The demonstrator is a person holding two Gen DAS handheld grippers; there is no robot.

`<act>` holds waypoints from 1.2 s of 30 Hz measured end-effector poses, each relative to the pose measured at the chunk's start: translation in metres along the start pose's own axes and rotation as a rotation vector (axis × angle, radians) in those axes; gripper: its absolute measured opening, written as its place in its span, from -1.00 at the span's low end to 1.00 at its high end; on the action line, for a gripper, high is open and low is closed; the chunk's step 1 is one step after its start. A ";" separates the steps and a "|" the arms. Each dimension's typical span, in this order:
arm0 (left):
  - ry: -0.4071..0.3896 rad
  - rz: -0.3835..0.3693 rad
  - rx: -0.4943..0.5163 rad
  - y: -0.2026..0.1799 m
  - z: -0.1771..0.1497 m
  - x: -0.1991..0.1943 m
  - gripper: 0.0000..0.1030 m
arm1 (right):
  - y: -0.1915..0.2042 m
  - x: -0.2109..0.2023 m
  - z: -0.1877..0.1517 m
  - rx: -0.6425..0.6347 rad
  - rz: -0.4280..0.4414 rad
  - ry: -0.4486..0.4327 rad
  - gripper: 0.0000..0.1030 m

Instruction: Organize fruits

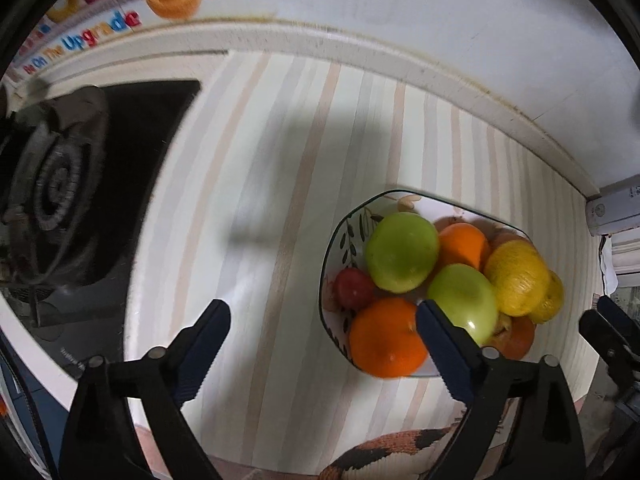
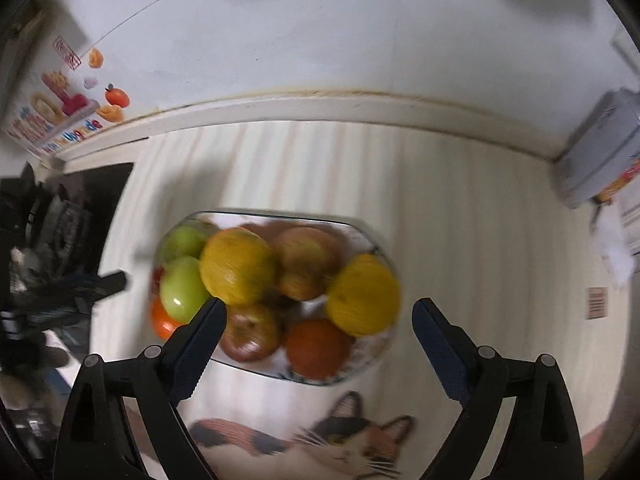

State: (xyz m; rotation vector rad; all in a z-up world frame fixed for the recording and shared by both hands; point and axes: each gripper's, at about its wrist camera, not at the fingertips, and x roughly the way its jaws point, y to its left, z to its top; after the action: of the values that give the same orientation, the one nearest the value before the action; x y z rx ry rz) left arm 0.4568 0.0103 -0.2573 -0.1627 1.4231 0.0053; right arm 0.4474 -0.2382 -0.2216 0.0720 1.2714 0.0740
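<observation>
Bowl (image 2: 372, 240) lies crosswise (fruit heaped).

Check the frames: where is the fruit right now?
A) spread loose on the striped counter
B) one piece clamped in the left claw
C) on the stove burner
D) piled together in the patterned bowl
D: the green apples, oranges and lemons all sit heaped inside the bowl, and both the left claw and right claw are open with nothing gripped.

I see the patterned bowl (image 1: 352, 220) on the striped mat, heaped full: 2 green apples (image 1: 401, 251), oranges (image 1: 387, 338), 2 yellow citrus (image 1: 516, 278), a small red fruit (image 1: 353, 288) and reddish apples (image 2: 250, 332), all touching.
</observation>
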 end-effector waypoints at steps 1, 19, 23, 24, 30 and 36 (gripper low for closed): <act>-0.026 0.005 0.001 -0.003 -0.006 -0.010 0.88 | -0.002 -0.004 -0.005 -0.001 -0.013 -0.005 0.87; -0.268 0.019 0.116 -0.043 -0.122 -0.135 0.88 | -0.001 -0.142 -0.114 0.044 -0.051 -0.187 0.89; -0.346 0.010 0.163 -0.037 -0.162 -0.177 0.88 | 0.013 -0.181 -0.151 0.057 -0.061 -0.246 0.89; -0.360 0.009 0.172 -0.035 -0.169 -0.184 0.88 | 0.016 -0.189 -0.159 0.061 -0.063 -0.260 0.89; -0.444 -0.005 0.205 -0.022 -0.225 -0.235 0.88 | 0.039 -0.250 -0.218 0.066 -0.086 -0.341 0.89; -0.509 -0.008 0.219 -0.010 -0.271 -0.273 0.88 | 0.058 -0.300 -0.268 0.053 -0.084 -0.406 0.91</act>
State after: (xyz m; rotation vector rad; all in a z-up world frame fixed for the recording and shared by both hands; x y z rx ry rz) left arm 0.1509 -0.0054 -0.0249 0.0163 0.9069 -0.1082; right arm 0.1023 -0.2054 -0.0094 0.0745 0.8692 -0.0459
